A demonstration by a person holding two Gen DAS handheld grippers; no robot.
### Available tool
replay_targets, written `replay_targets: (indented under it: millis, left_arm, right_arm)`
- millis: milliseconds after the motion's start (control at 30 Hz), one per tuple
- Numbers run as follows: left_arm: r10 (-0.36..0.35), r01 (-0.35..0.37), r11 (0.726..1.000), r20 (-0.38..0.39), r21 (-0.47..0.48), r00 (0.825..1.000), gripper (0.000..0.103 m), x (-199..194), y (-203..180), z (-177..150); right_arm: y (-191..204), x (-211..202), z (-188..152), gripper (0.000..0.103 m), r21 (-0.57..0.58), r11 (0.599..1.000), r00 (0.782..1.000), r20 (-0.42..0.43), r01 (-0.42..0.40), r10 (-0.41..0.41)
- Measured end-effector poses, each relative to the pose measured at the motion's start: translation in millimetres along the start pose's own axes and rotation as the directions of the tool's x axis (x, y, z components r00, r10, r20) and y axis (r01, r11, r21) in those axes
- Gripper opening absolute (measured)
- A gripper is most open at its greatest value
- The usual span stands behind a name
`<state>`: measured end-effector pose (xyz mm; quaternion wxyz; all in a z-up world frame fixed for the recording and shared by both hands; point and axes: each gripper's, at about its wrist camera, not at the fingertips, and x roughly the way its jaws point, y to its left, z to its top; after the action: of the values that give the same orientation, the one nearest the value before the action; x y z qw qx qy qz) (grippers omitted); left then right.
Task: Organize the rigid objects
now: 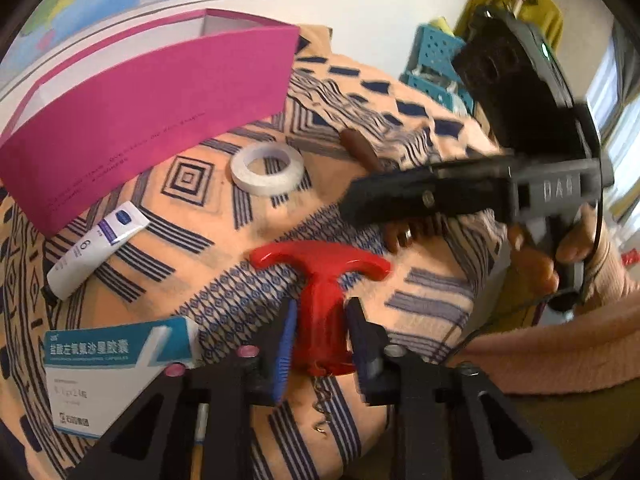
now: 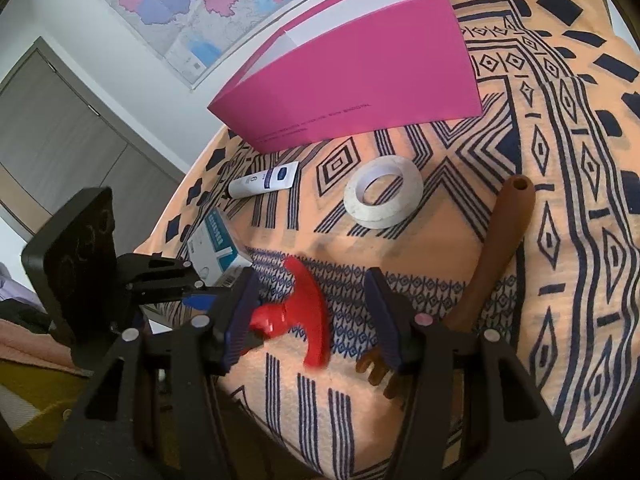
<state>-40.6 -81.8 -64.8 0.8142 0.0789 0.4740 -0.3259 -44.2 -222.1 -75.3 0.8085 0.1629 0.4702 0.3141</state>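
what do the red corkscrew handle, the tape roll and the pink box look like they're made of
Red corkscrew handle: glossy moulded plastic, judging by its bright highlights. Tape roll: matte white paper-like tape, probably on a card core. Pink box: smooth matte cardboard with white inner walls and crisp folded edges.

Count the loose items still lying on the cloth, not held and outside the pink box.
4: the tape roll near the middle, the tube by the pink box, the medicine carton at the cloth's edge, the brown comb. The box's inside is hidden.

Patterned orange cloth (image 2: 460, 216); on it: pink box (image 2: 360, 80), tape roll (image 2: 400, 196), tube (image 2: 264, 181), medicine carton (image 1: 104, 376), brown comb (image 2: 500, 240).
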Motion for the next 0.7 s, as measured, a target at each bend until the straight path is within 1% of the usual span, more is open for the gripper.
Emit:
replay_targets:
  millis: [67, 133, 233, 300, 333, 367, 467, 600, 667, 700]
  left_arm:
    - [0.027, -0.026, 0.999, 0.013, -0.023, 1.000, 0.024, 0, 6, 4]
    - [0.028, -0.028, 0.998, 0.009, -0.055, 1.000, 0.024, 2, 13, 5]
    - [0.005, -0.003, 0.995, 0.018, -0.100, 1.000, 0.024, 2, 21, 4]
    - [-0.010, 0.011, 0.992, 0.010, -0.123, 1.000, 0.026, 3, 24, 4]
    - [-0.011, 0.011, 0.992, 0.002, -0.128, 1.000, 0.031, 3, 25, 3]
    - [-0.005, 0.005, 0.992, -0.004, -0.124, 1.000, 0.035, 3, 25, 3]
    - [0.000, -0.002, 0.996, -0.018, -0.087, 1.000, 0.041, 2, 18, 1]
    - [0.008, -0.010, 0.998, -0.036, -0.059, 0.999, 0.042, 8, 9, -2]
    - [0.029, -0.031, 0.998, -0.037, -0.062, 0.999, 0.036, 11, 9, -1]
    - [0.035, -0.037, 0.997, -0.034, -0.067, 0.999, 0.036, 12, 9, -1]
  right_arm:
    - [0, 1, 0, 0.057, 0.003, 1.000, 1.000, 0.001, -0.005, 0.005]
    - [0, 3, 0, 0.057, 0.006, 1.000, 1.000, -0.003, -0.012, 0.012]
    - [1, 7, -2, 0.057, 0.012, 1.000, 1.000, -0.014, -0.026, 0.026]
    - [2, 11, -4, 0.057, 0.015, 0.999, 0.999, -0.025, -0.033, 0.033]
    - [5, 12, -4, 0.057, 0.002, 1.000, 0.999, -0.026, -0.023, 0.023]
    - [6, 13, -4, 0.057, 0.000, 1.000, 0.999, -0.027, -0.022, 0.022]
    - [5, 12, -4, 0.057, 0.003, 1.000, 0.999, -0.026, -0.024, 0.024]
    - [7, 14, -3, 0.057, 0.003, 1.000, 1.000, -0.026, -0.018, 0.018]
    - [7, 14, -3, 0.057, 0.003, 1.000, 0.999, -0.026, -0.020, 0.020]
    - [7, 15, -3, 0.057, 0.004, 1.000, 0.999, -0.026, -0.022, 0.022]
